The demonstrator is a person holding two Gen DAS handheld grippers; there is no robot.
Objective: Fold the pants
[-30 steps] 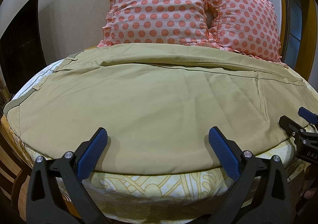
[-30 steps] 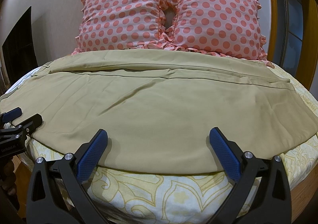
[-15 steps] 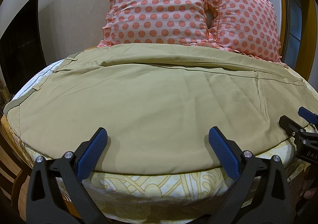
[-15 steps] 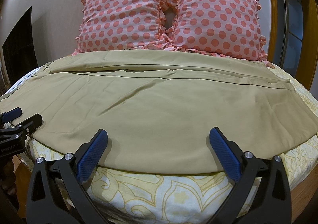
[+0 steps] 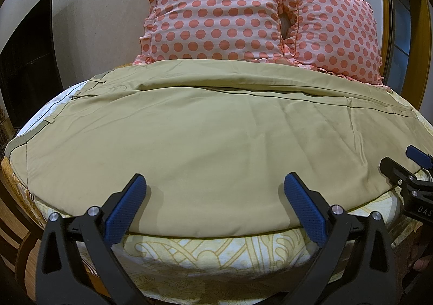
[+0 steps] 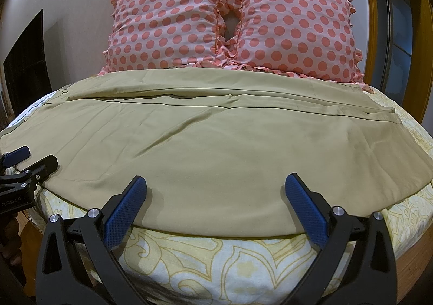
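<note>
Left gripper (image 5: 213,202) fingers spread wide and holding nothing, poised at the near hem of the khaki pants (image 5: 205,140), right gripper (image 6: 215,203) likewise spread apart, pants lying flat across the yellow-patterned bed (image 6: 216,259), two polka-dot pillows (image 6: 230,23) behind.

The left gripper (image 5: 213,206) is held level with its blue-padded fingers (image 5: 125,211) spread wide apart, nothing between them. The right gripper (image 6: 215,206) is posed the same way, its fingers (image 6: 305,211) also spread with an empty gap. The two sit side by side, each showing at the edge of the other's view.
</note>
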